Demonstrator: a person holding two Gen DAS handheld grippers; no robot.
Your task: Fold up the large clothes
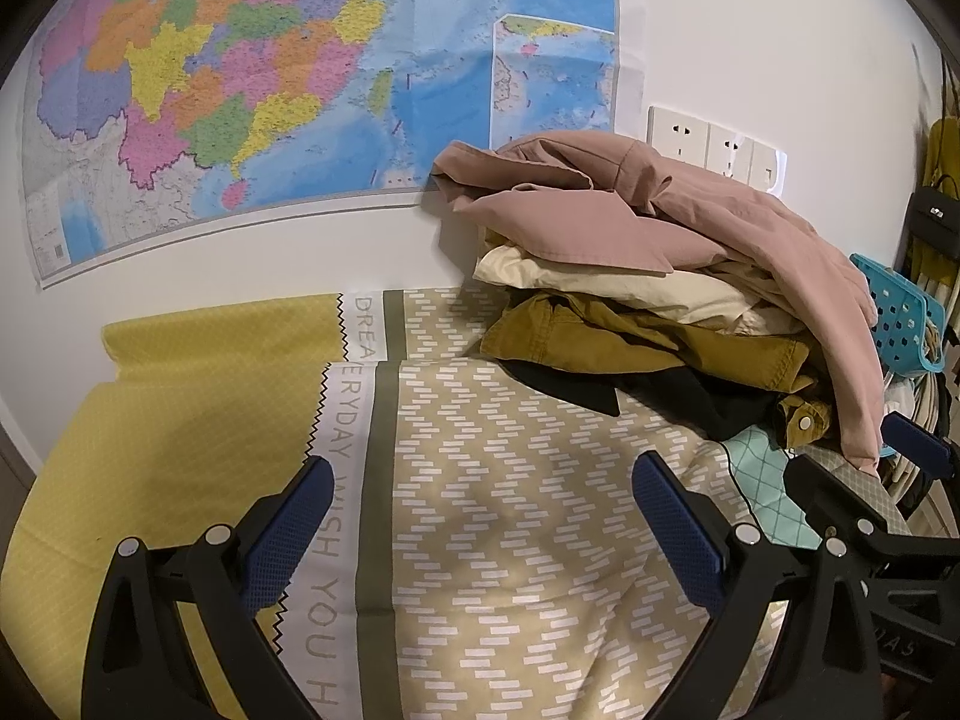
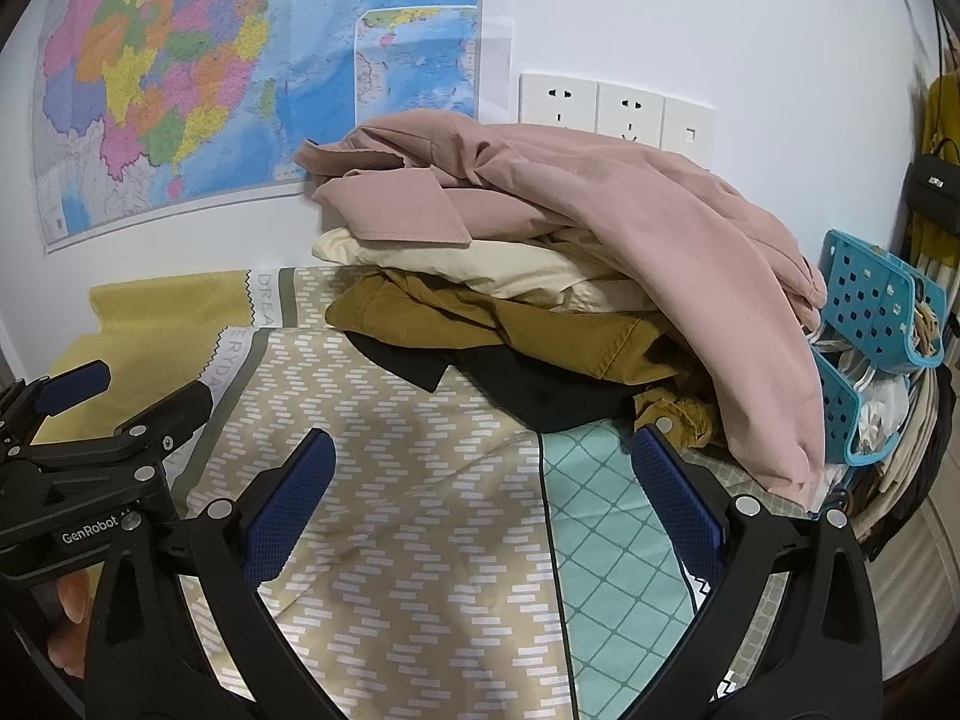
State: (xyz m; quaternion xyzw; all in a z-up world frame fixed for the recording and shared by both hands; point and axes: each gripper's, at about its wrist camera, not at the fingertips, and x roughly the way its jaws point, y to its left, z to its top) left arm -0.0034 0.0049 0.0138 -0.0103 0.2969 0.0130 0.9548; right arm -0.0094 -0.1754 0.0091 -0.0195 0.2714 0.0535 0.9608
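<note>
A pile of clothes lies at the far right of the bed against the wall: a pink garment (image 1: 690, 210) (image 2: 588, 192) on top, then a cream one (image 1: 618, 282) (image 2: 480, 264), a mustard one (image 1: 630, 342) (image 2: 510, 324) and a black one (image 1: 660, 396) (image 2: 528, 384) underneath. My left gripper (image 1: 480, 483) is open and empty over the patterned bedspread (image 1: 510, 510), short of the pile. My right gripper (image 2: 483, 456) is open and empty, just in front of the pile. The left gripper also shows at the left edge of the right wrist view (image 2: 120, 396).
A map (image 1: 270, 78) and wall sockets (image 2: 618, 108) hang on the white wall behind. Blue plastic baskets (image 2: 876, 306) with hangers and clothes stand at the right, beside the pile. A teal quilted patch (image 2: 612, 540) lies under the right gripper. A yellow pillow (image 1: 180, 420) lies at the left.
</note>
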